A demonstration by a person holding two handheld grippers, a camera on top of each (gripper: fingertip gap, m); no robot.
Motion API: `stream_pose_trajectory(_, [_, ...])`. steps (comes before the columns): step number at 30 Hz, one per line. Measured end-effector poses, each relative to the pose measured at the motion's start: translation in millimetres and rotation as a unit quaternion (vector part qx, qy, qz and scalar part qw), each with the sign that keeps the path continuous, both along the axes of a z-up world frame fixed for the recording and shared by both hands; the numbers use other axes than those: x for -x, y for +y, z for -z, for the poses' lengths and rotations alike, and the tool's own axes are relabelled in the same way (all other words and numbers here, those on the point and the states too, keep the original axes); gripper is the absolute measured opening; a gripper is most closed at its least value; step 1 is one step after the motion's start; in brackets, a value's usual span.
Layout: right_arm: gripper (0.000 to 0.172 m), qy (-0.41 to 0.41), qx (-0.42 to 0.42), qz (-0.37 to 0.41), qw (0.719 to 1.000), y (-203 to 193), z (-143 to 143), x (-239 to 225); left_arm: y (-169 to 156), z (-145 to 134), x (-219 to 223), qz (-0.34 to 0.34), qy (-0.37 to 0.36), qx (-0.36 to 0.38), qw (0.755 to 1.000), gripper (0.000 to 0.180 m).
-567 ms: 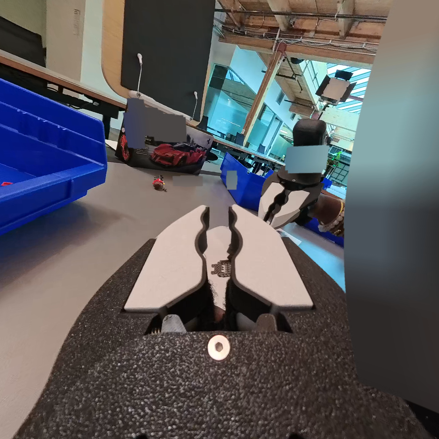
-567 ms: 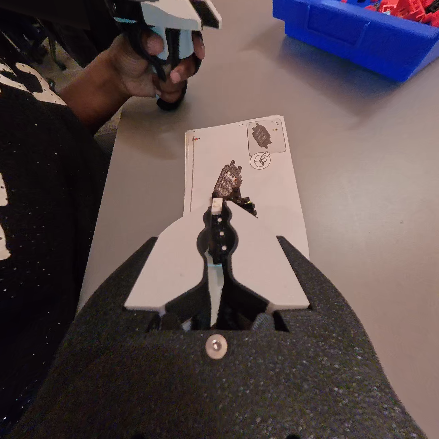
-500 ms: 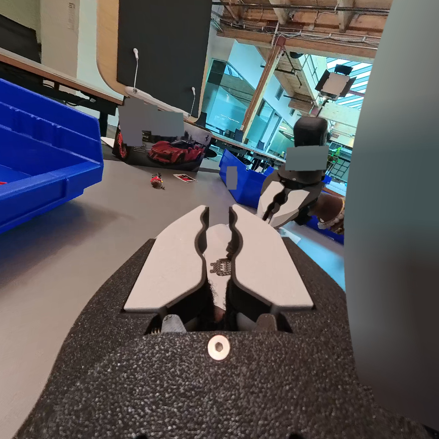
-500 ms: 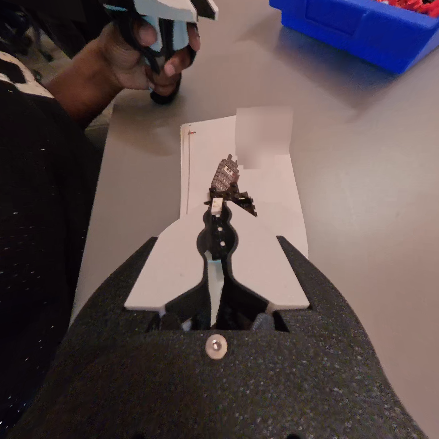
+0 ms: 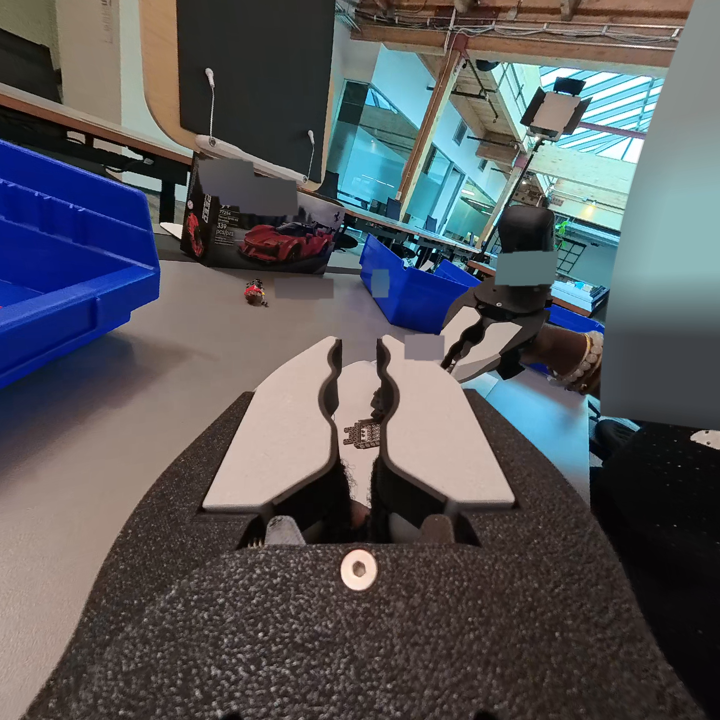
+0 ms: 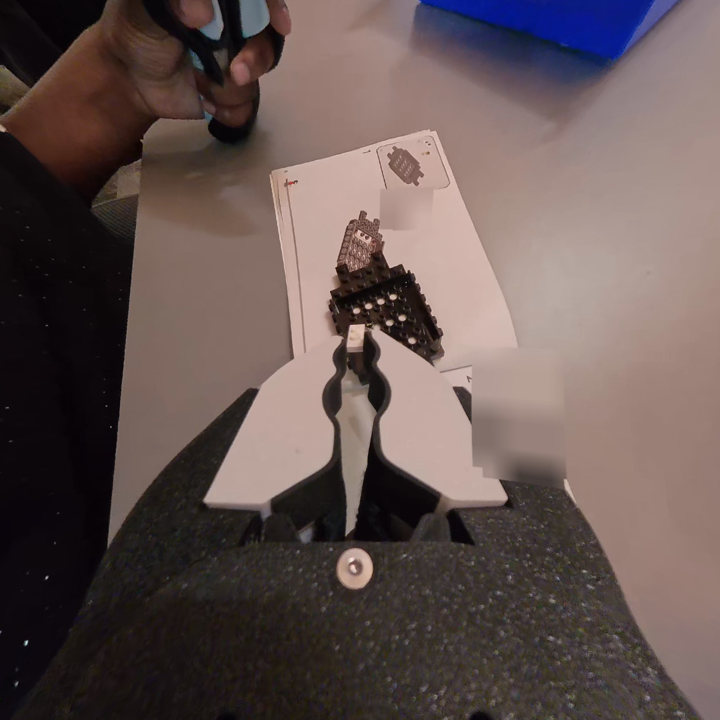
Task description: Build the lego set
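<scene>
Right gripper (image 6: 355,343), lower centre of the right wrist view: the jaws are nearly closed, and a small white brick (image 6: 356,336) is pinched between the fingertips. Just beyond it, a black studded plate assembly (image 6: 383,311) is seen lying on a white instruction booklet (image 6: 467,272) on the grey desk (image 6: 584,195). Left gripper (image 5: 358,343), centre of the left wrist view: the jaws are parted by a clear gap and nothing is held — the booklet is visible through it. Farther out, blue bins (image 5: 78,272) are seen at left and right centre, and a toy-car box (image 5: 265,241) stands at upper centre, a small red piece (image 5: 254,292) below it.
</scene>
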State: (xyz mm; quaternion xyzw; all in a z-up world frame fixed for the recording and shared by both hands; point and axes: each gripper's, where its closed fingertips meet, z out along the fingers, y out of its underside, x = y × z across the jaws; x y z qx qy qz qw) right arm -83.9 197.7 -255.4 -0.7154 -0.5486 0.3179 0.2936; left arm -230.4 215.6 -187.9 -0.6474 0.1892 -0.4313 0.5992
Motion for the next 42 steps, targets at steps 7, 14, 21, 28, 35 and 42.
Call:
stream_pose_trajectory(7, [0.008,0.022,-0.027,0.085,0.996,10.1,-7.1,12.4,-0.9,0.1,-2.1,0.005,0.003,-0.002,1.0,0.016])
stream_pose_trajectory(14, [0.008,0.004,-0.026,0.238,0.971,11.2,11.4,26.4,-0.5,-0.8,-0.2,0.002,-0.004,-0.001,1.0,0.016])
stream_pose_trajectory(21, [0.008,-0.015,-0.06,0.265,0.962,14.0,14.5,27.4,-1.7,-0.2,-2.1,0.005,0.003,-0.003,1.0,0.016])
stream_pose_trajectory(28, [0.008,-0.011,-0.058,0.261,0.964,13.8,14.9,28.3,-2.0,1.2,-4.0,0.004,0.013,-0.003,1.0,0.016])
stream_pose_trajectory(35, [0.008,-0.01,-0.071,0.263,0.962,14.2,9.6,23.8,-2.0,1.3,-4.1,0.004,0.013,-0.003,1.0,0.016])
stream_pose_trajectory(42, [0.008,0.001,-0.064,0.279,0.958,10.9,9.8,24.9,-4.0,2.6,-8.2,0.014,0.024,-0.005,1.0,0.016])
